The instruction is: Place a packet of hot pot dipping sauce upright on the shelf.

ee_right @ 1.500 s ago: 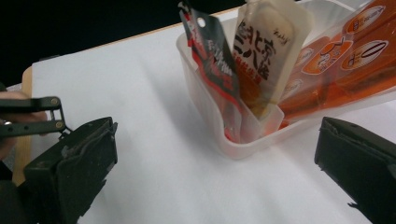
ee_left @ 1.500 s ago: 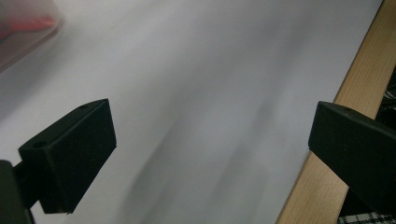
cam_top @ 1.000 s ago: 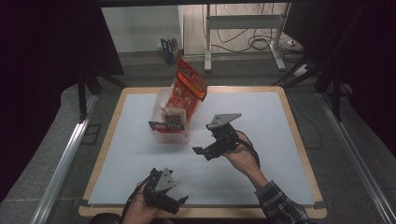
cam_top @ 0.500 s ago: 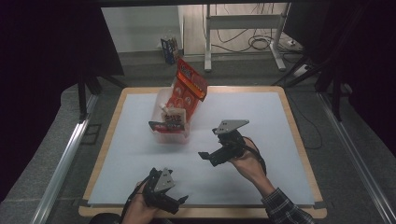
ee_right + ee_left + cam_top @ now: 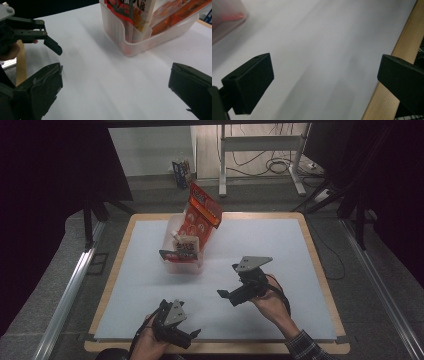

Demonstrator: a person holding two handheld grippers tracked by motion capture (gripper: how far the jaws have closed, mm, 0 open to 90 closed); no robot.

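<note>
My right gripper (image 5: 235, 296) has its jaws wide apart and holds nothing. The clear bin (image 5: 176, 265) with the snack packets (image 5: 200, 217) stands on the white mat (image 5: 280, 250), ahead of this gripper and to its left, well apart. Its long axis runs away from me. My left gripper (image 5: 187, 336), also wide and empty, waits near the front edge, farther from the bin, so I judge the right one should reach first.

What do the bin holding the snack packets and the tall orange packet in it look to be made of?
The bin looks like translucent, frosted plastic: the packets show dimly through its wall. The tall orange packet seems to be glossy printed film, probably plastic or foil laminate; it stands tilted above the rim.
</note>
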